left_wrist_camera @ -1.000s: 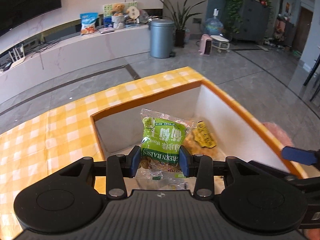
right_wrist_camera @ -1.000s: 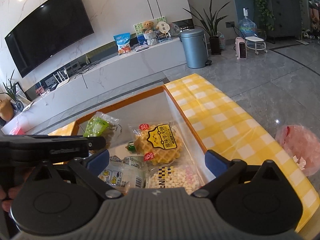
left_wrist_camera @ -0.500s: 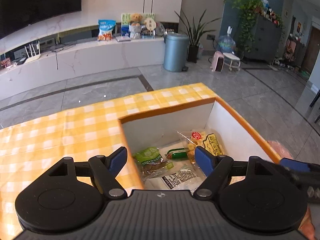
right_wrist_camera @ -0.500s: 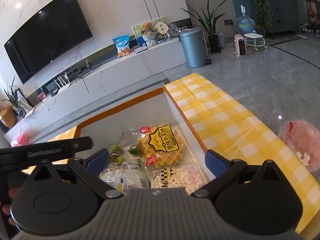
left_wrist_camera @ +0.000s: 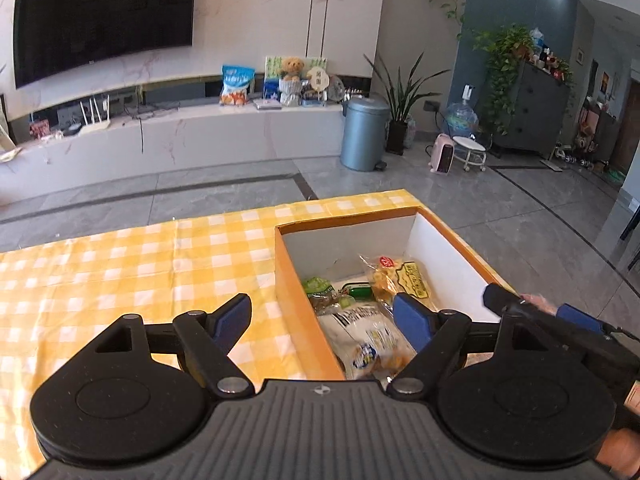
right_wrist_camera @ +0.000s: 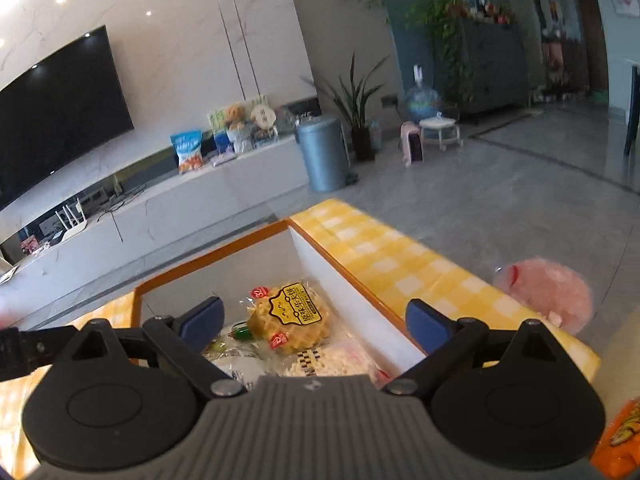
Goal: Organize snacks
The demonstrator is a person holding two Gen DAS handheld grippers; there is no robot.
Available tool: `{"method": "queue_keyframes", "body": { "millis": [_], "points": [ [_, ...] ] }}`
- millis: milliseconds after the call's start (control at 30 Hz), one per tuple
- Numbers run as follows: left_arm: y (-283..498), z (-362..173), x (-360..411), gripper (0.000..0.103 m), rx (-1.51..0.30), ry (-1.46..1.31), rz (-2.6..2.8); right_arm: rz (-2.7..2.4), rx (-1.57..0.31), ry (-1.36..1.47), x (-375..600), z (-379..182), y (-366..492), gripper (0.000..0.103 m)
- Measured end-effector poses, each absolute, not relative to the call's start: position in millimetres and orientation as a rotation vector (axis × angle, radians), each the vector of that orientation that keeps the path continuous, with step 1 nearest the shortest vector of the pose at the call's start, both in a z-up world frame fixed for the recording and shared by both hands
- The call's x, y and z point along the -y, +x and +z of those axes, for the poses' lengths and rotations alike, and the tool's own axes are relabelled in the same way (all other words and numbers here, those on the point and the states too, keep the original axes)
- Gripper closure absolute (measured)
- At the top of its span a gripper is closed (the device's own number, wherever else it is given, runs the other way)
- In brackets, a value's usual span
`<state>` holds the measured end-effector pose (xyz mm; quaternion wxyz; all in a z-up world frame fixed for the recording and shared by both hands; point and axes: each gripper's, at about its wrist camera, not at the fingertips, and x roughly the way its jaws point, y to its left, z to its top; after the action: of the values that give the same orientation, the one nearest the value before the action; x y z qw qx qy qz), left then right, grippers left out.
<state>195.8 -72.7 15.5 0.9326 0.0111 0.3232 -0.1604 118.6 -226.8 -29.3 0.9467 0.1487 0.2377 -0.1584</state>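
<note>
Several snacks already lie in the orange box [left_wrist_camera: 304, 320] ahead of both tools; the waffle pack [right_wrist_camera: 290, 320] is among them. The left gripper [left_wrist_camera: 322, 318] and right gripper [right_wrist_camera: 314, 322] both stand apart and hold nothing; an orange packet [right_wrist_camera: 620, 436] beside the right gripper seems left to store.

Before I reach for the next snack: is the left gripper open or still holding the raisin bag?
Open. The left gripper jaws stand wide apart, empty; the green raisin bag lies in the box.

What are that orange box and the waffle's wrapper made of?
The box looks like cardboard: thin, stiff, straight walls, matte orange outside, plain white inside. The waffle wrapper looks like clear glossy plastic film: the waffle shows through, and it crinkles and glints.
</note>
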Motion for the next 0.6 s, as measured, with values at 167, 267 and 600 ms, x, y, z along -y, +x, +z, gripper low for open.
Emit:
{"method": "queue_keyframes", "body": {
  "millis": [167,267,600],
  "points": [
    [173,17,67,0.009,-0.657,-0.008,-0.349,-0.246,-0.512,0.209,206,-26,93,0.008],
    [161,14,68,0.009,-0.643,0.0,-0.326,-0.199,-0.54,0.194,200,-29,79,0.008],
    [131,2,69,0.009,-0.612,0.015,-0.268,-0.107,-0.582,0.211,191,-32,54,0.008]
  ]
}}
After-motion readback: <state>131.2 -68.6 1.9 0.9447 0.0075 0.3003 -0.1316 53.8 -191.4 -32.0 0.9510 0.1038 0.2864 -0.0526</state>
